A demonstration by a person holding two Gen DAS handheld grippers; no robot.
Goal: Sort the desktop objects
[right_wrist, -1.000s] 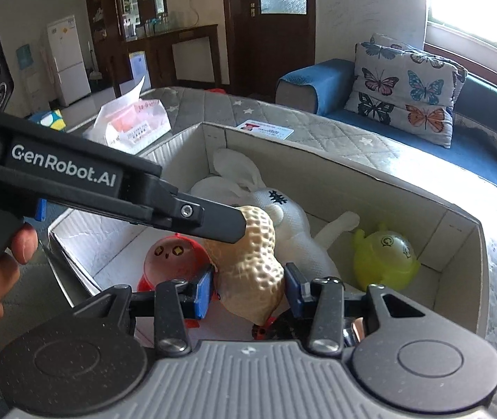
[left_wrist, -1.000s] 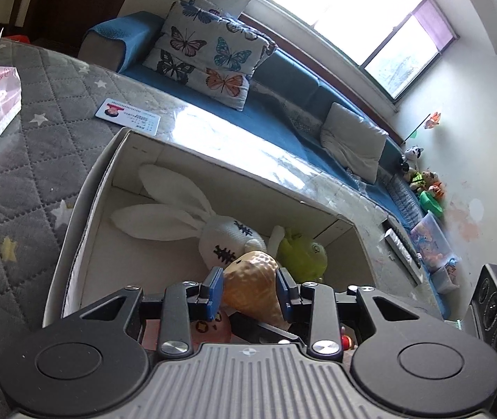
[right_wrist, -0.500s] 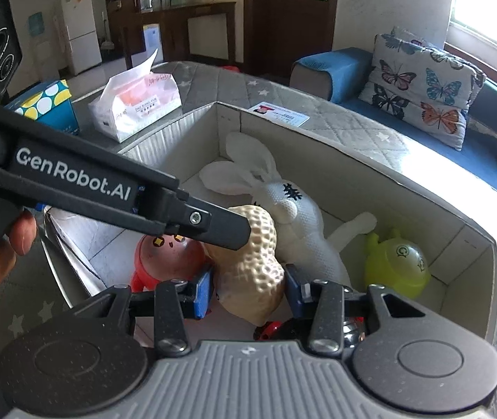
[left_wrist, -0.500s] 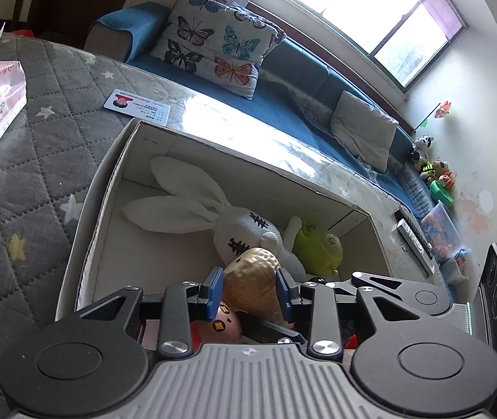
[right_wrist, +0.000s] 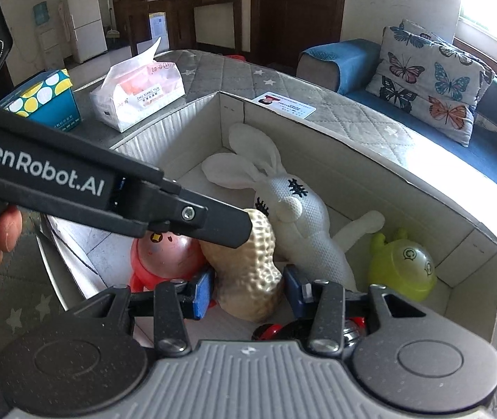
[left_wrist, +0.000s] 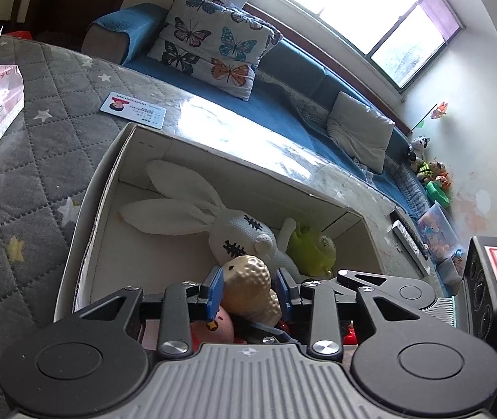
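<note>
My left gripper (left_wrist: 248,291) is at 6 o'clock of its view, inside the cardboard box (left_wrist: 84,230), with both blue pads around the top of the peanut toy (left_wrist: 250,288), though I cannot tell if they really press it. My right gripper (right_wrist: 246,288) stands open around the lower half, apart from it; I judge the peanut is being placed among the sorted toys, so next I must release and lift out. The pink round toy (right_wrist: 166,253) and a red-black thing (right_wrist: 271,331) at 6 o'clock are mostly hidden
</note>
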